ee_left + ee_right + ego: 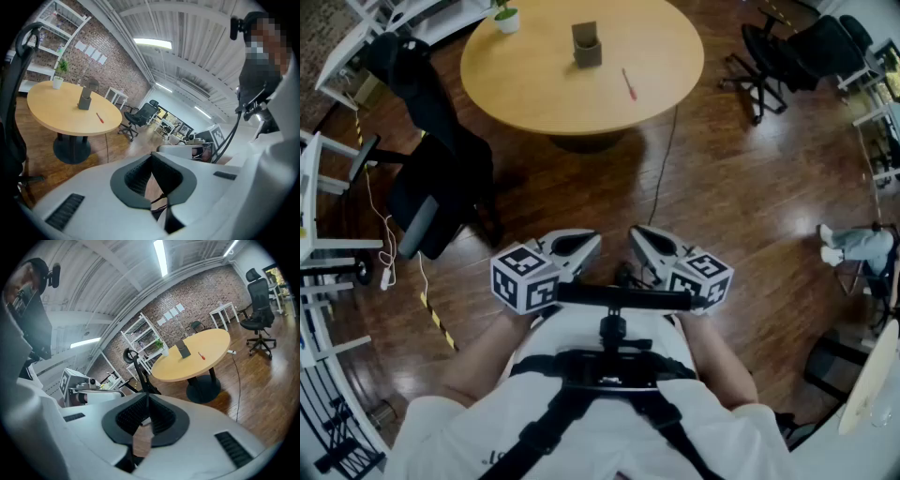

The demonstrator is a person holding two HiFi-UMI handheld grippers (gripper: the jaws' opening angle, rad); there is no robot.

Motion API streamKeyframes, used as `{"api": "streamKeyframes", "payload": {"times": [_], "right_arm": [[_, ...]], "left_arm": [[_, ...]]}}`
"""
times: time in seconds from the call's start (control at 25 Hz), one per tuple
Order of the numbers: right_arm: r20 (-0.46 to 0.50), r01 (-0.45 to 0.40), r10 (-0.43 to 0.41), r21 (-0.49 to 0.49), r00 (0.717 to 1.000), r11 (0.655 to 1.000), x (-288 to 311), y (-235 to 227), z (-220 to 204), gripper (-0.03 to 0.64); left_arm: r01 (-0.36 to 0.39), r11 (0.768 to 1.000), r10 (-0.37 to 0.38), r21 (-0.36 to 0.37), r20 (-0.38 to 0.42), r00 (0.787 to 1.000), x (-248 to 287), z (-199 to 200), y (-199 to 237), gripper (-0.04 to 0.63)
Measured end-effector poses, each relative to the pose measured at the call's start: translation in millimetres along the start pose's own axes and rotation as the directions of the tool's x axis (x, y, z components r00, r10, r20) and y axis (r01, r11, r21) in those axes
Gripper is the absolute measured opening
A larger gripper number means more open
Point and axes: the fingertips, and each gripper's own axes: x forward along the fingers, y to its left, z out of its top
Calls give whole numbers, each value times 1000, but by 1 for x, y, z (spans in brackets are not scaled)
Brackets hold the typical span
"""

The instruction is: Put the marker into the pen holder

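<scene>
A red marker [629, 83] lies on the round wooden table [525, 89], to the right of a grey pen holder [587, 46]. Both stand far ahead of me. My left gripper [591, 240] and right gripper [638, 232] are held side by side close to my body, above the floor. In the left gripper view the fingertips of the left gripper [151, 156] meet with nothing between them; the marker [99, 117] and holder [85, 99] show far off. The right gripper [147, 397] looks the same, tips together, with the marker [202, 355] and holder [183, 350] distant.
A small potted plant [506, 17] sits at the table's far left edge. A black office chair [431, 187] stands left of me, more chairs [787, 56] at the far right. A cable [666, 159] runs over the wooden floor. A person's legs [853, 246] show at the right.
</scene>
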Motion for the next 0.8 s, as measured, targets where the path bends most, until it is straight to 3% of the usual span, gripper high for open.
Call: {"api": "streamKeyframes", "payload": {"times": [0.24, 0.44, 0.8], "right_arm": [[63, 81, -79, -27, 995, 996, -10, -18, 18, 20], [88, 148, -147, -9, 985, 989, -21, -37, 24, 20], [72, 153, -152, -5, 986, 988, -30, -62, 24, 20]], "left_arm": [[-17, 1000, 18, -6, 39, 999, 0, 14, 5, -3], [-20, 1000, 20, -16, 26, 999, 9, 12, 0, -3], [-49, 999, 50, -22, 33, 998, 28, 14, -7, -3]]}}
